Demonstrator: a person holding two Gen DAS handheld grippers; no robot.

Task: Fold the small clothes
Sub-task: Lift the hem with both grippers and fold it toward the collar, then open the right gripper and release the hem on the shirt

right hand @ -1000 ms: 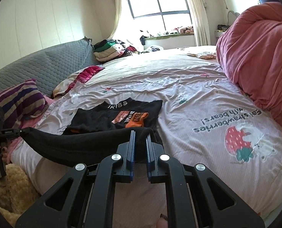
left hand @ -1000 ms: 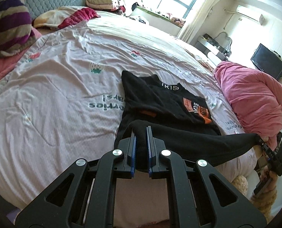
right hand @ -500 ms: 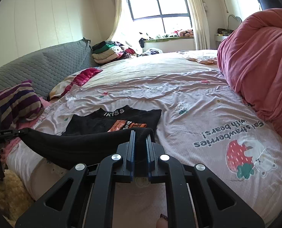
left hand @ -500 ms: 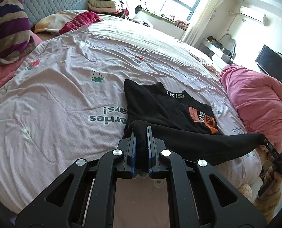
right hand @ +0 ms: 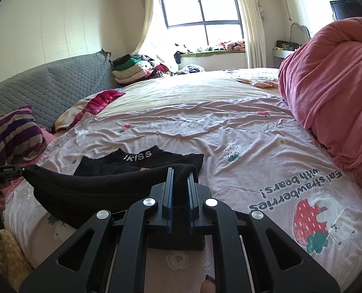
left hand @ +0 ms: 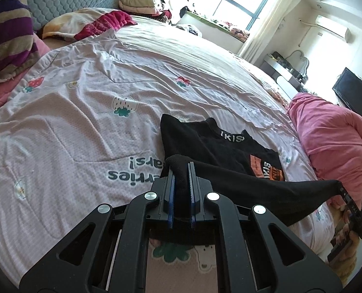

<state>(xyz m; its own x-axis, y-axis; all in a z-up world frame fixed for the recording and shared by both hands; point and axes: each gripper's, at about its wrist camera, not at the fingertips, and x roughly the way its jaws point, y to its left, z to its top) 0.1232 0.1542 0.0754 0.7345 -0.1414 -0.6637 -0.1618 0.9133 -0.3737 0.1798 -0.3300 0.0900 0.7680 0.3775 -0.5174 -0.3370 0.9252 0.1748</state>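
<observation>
A small black shirt with a white-lettered collar and an orange print lies on the pale pink bedsheet. Its near hem is lifted and stretched between both grippers. My left gripper is shut on the hem's left corner. My right gripper is shut on the hem's right corner. The raised hem hangs over the shirt's lower part and hides most of the print in the right wrist view. The right gripper also shows at the right edge of the left wrist view.
A rumpled pink duvet is piled at the right of the bed. A striped pillow and a grey quilted headboard are at the left. Folded clothes are stacked at the far end near the window.
Both grippers have carried the lifted hem forward over the shirt toward its collar; the hem now covers more of the orange print.
</observation>
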